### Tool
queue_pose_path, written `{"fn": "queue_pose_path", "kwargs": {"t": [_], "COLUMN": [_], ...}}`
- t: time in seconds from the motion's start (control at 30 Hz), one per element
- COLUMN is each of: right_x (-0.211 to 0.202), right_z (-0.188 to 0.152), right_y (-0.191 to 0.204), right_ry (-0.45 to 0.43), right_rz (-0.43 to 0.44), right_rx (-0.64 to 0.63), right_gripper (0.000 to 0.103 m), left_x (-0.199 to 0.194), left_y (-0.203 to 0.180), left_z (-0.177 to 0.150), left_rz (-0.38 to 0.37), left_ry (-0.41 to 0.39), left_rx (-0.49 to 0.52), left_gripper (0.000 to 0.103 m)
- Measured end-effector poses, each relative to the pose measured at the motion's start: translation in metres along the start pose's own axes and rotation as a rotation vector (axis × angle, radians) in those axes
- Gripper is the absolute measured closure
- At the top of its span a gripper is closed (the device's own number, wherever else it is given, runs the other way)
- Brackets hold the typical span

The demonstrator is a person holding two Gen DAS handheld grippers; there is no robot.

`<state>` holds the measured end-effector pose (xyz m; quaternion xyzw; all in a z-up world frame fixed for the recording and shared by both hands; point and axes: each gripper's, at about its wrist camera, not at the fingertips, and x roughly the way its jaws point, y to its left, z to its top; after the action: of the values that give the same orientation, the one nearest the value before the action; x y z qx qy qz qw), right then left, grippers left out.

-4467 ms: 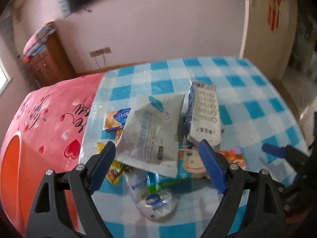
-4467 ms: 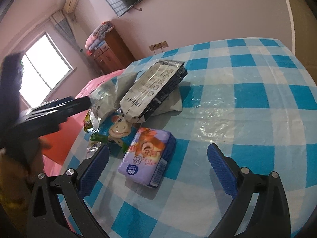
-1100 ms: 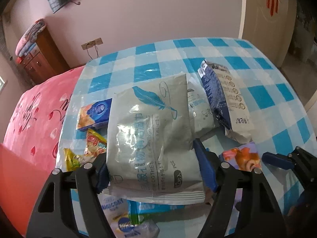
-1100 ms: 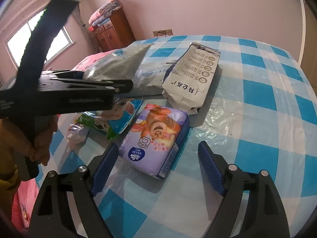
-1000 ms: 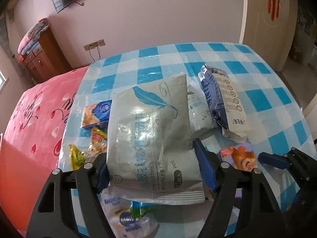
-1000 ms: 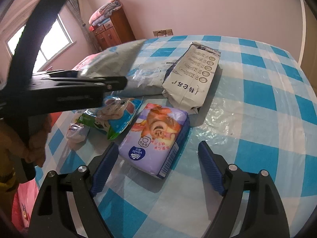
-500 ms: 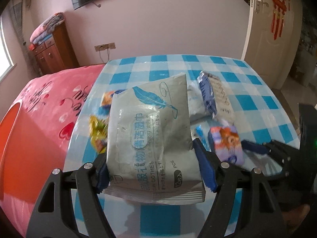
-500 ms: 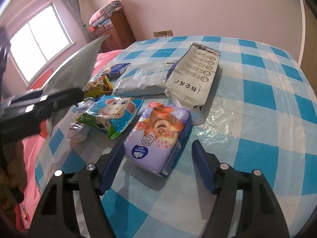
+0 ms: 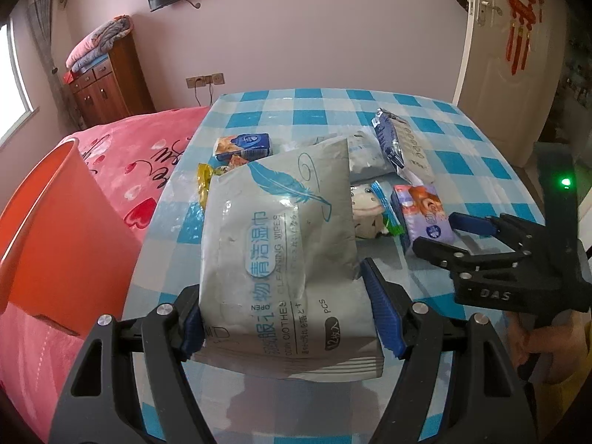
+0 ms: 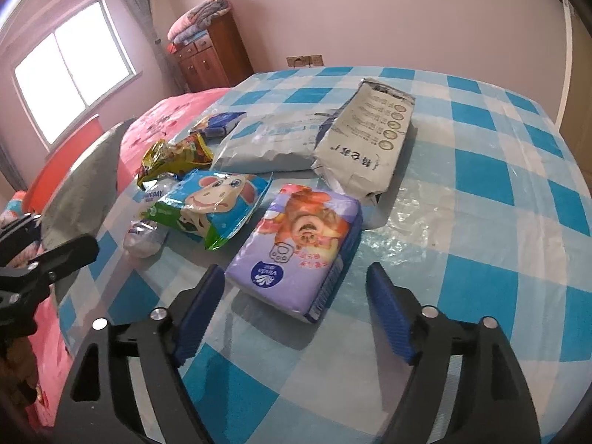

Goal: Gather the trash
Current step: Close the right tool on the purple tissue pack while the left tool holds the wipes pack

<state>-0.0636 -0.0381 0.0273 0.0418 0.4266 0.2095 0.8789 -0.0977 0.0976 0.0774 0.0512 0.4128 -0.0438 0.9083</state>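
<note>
Wet-wipes pack (image 9: 281,259) hangs pinched in the left gripper (image 9: 292,318), above the table's near edge; the orange bin (image 9: 55,229) lies at nine o'clock. Right gripper (image 10: 296,310) (jaws just reopened, empty) straddles the purple tissue pack (image 10: 296,244) at twelve o'clock.
</note>
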Motion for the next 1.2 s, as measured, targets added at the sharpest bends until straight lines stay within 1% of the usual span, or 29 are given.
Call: {"fn": "queue_pose_path", "kwargs": {"t": [0.13, 0.4, 0.5, 0.53, 0.87, 1.2], "right_x": [0.004, 0.013, 0.013, 0.012, 0.002, -0.019], "right_z": [0.001, 0.008, 0.008, 0.008, 0.000, -0.016], "right_y": [0.006, 0.010, 0.010, 0.009, 0.008, 0.005], "right_ry": [0.008, 0.009, 0.006, 0.003, -0.014, -0.038], "right_rz": [-0.043, -0.106, -0.125, -0.128, -0.132, -0.147], "right_rx": [-0.020, -0.011, -0.010, -0.007, -0.007, -0.006], "right_gripper": [0.023, 0.023, 0.033, 0.035, 0.044, 0.046], "left_x": [0.000, 0.001, 0.000, 0.000, -0.002, -0.004], "left_y": [0.000, 0.007, 0.011, 0.012, 0.020, 0.015], "left_z": [-0.006, -0.014, -0.018, -0.019, -0.033, -0.043], "left_rz": [-0.015, -0.053, -0.065, -0.067, -0.101, -0.150], "left_ry": [-0.002, -0.002, -0.006, -0.006, -0.010, -0.017], "left_rx": [-0.003, -0.015, -0.024, -0.025, -0.033, -0.014], "left_gripper": [0.029, 0.029, 0.029, 0.029, 0.029, 0.029]}}
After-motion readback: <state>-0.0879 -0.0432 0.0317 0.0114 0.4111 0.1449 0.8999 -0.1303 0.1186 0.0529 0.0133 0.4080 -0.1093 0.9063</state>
